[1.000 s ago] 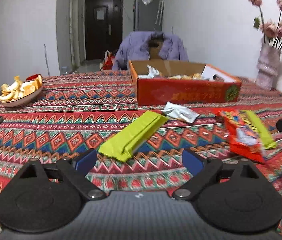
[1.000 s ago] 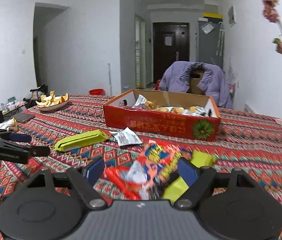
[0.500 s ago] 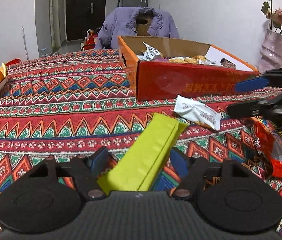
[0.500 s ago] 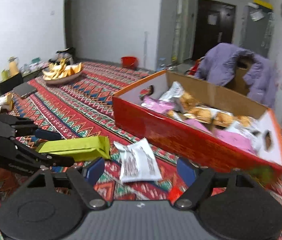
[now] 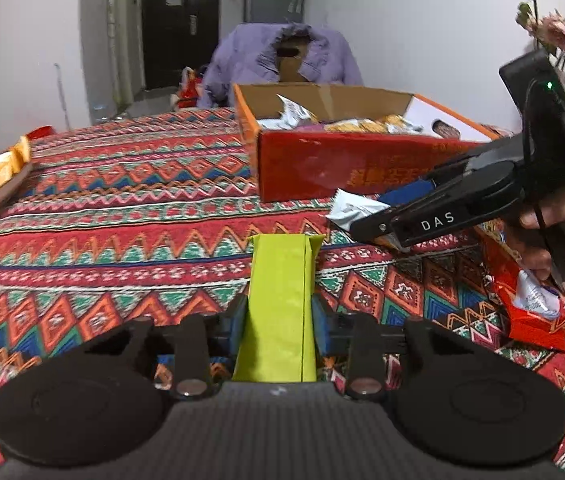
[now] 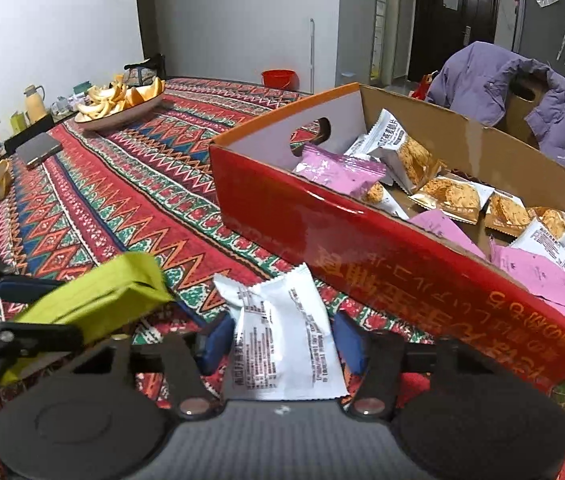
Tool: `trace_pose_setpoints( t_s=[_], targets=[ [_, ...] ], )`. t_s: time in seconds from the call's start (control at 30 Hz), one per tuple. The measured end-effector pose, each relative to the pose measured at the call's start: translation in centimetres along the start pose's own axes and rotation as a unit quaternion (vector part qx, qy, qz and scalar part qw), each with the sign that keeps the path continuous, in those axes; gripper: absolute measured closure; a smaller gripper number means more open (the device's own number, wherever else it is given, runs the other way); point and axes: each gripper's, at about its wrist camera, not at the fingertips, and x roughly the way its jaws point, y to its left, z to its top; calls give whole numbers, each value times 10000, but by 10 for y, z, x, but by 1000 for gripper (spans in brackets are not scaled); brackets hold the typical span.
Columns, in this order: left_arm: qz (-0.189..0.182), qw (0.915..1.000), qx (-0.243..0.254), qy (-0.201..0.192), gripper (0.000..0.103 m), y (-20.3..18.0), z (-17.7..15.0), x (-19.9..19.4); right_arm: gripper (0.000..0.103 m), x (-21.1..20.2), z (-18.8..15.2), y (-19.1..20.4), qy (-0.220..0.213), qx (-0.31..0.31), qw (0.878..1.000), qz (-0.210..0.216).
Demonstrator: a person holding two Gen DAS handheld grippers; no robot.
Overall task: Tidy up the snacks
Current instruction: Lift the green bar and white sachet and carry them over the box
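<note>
Green snack packet (image 5: 280, 312): lying lengthwise on the patterned desk (image 5: 122, 216), near end between the left gripper (image 5: 278, 330) jaws, which are closed against both its sides. White snack packet (image 6: 282, 336): flat on the desk, just in front of the red cardboard box (image 6: 394, 276), between the right gripper (image 6: 282, 342) jaws; these stand narrowly apart at its edges, firm grip not confirmed. Box holds pink and white packets. Red snack bag (image 5: 530, 312) lies to the right. Plate of orange peel (image 6: 122, 100) sits well apart, far left.

Patterned bench (image 5: 130, 216), on which are set a box (image 5: 322, 164), fruit dish (image 6: 122, 114), red packet (image 5: 530, 320) and white packet (image 6: 282, 340).
</note>
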Motion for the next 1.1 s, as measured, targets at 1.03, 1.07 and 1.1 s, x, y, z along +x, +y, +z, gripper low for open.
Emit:
trace_pose_setpoints(
  t_s=[1.03, 1.07, 1.1],
  targets=[
    [-131, 9956, -201, -901, 69, -93, -26, -139, 61, -248, -158, 56, -1365, 670, 9821, -1114],
    [-161, 9958, -166, -886, 69, -98, -26, -139, 61, -249, -160, 55, -1375, 679, 9820, -1105],
    [-184, 9960, -135, -868, 69, -102, -26, -138, 61, -251, -162, 54, -1384, 685, 9820, -1088]
  ],
)
